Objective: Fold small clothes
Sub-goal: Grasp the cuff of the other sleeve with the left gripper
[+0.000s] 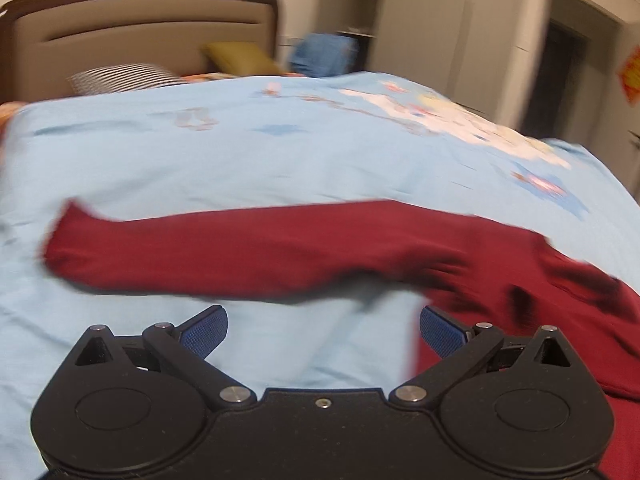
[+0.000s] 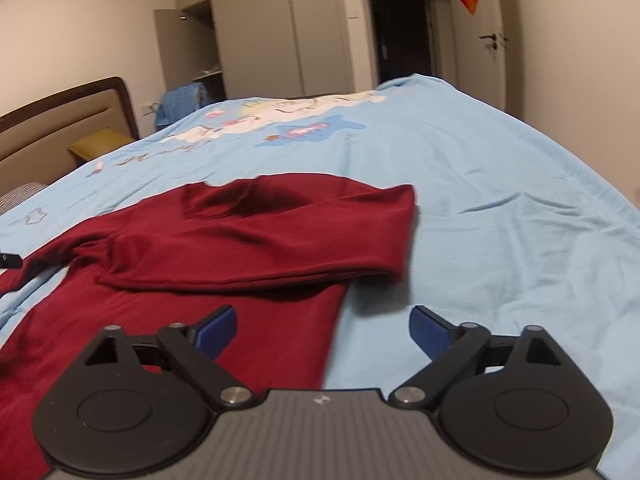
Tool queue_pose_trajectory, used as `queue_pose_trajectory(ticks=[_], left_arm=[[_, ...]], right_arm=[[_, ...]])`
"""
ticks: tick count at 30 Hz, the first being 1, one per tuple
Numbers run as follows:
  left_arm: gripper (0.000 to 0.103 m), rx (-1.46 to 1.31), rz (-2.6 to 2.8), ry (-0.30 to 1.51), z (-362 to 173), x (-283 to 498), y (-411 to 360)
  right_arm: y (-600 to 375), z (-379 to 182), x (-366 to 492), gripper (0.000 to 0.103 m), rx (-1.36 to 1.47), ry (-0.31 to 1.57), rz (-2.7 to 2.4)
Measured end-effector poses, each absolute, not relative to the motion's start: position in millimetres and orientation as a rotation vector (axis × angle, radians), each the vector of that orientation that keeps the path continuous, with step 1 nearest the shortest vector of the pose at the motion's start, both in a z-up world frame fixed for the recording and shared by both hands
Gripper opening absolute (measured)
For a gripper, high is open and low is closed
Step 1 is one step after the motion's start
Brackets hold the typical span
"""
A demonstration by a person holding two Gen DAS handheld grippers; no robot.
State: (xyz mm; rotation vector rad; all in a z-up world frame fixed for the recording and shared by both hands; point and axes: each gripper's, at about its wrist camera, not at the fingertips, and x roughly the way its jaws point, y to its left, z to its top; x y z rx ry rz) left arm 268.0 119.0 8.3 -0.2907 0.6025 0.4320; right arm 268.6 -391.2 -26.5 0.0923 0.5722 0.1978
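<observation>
A dark red long-sleeved top point(image 2: 224, 240) lies on the light blue bed cover point(image 2: 500, 208). In the left wrist view one red sleeve point(image 1: 224, 252) stretches out flat to the left across the cover, and the body of the top point(image 1: 560, 320) fills the lower right. In the right wrist view the other sleeve point(image 2: 280, 248) lies folded across the chest, its cuff pointing right. My left gripper point(image 1: 323, 330) hovers open just before the stretched sleeve, nothing between its blue pads. My right gripper point(image 2: 323, 330) is open over the garment's right edge, holding nothing.
A brown padded headboard point(image 1: 140, 28) with a striped pillow point(image 1: 120, 78) and an olive cushion point(image 1: 240, 58) stands at the bed's far end. Beyond are a blue cloth point(image 2: 180, 102), a wardrobe point(image 2: 272, 28) and a door point(image 2: 480, 40). The cover carries a cartoon print point(image 2: 288, 118).
</observation>
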Motion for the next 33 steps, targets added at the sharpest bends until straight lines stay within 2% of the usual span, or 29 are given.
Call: queue_pose_trajectory(ticks=[7, 10, 13, 15, 19, 21, 22, 24, 26, 33], left_arm=[[0.100, -0.457, 0.635, 0.556, 4.0, 231.3, 208.0], [0.095, -0.540, 0.675, 0.531, 1.7, 225.9, 235.8], [0.086, -0.612, 0.716, 0.503, -2.3, 225.1, 255.1], [0.072, -0.639, 0.763, 0.482, -5.0, 224.6, 263.0], [0.058, -0.665, 0.836, 0.423, -7.0, 224.3, 271.9], [0.040, -0.669, 0.857, 0.400, -7.6, 222.8, 273.7], [0.036, -0.673, 0.865, 0.396, -8.4, 223.2, 276.2], [0.017, -0.683, 0.875, 0.389, -10.1, 223.7, 279.8], [0.006, -0.696, 0.878, 0.382, -10.9, 224.3, 284.2], [0.004, -0.615, 0.792, 0.277, 12.0, 226.0, 272.1]], right_arm=[[-356.5, -22.4, 221.0, 0.103, 0.129, 0.590, 0.302], [-339.4, -21.9, 205.4, 0.103, 0.122, 0.605, 0.333], [-324.3, -20.8, 196.2, 0.103, 0.116, 0.621, 0.363], [-315.3, -19.9, 192.8, 0.103, 0.106, 0.628, 0.375], [-302.6, -16.6, 187.9, 0.103, 0.082, 0.624, 0.383], [-299.4, -14.9, 185.7, 0.103, 0.072, 0.618, 0.381], [-297.7, -14.4, 185.1, 0.103, 0.065, 0.616, 0.380], [-294.9, -13.3, 182.8, 0.103, 0.054, 0.611, 0.380], [-294.3, -12.7, 182.5, 0.103, 0.051, 0.608, 0.380], [-296.0, -15.4, 179.8, 0.103, 0.061, 0.618, 0.376]])
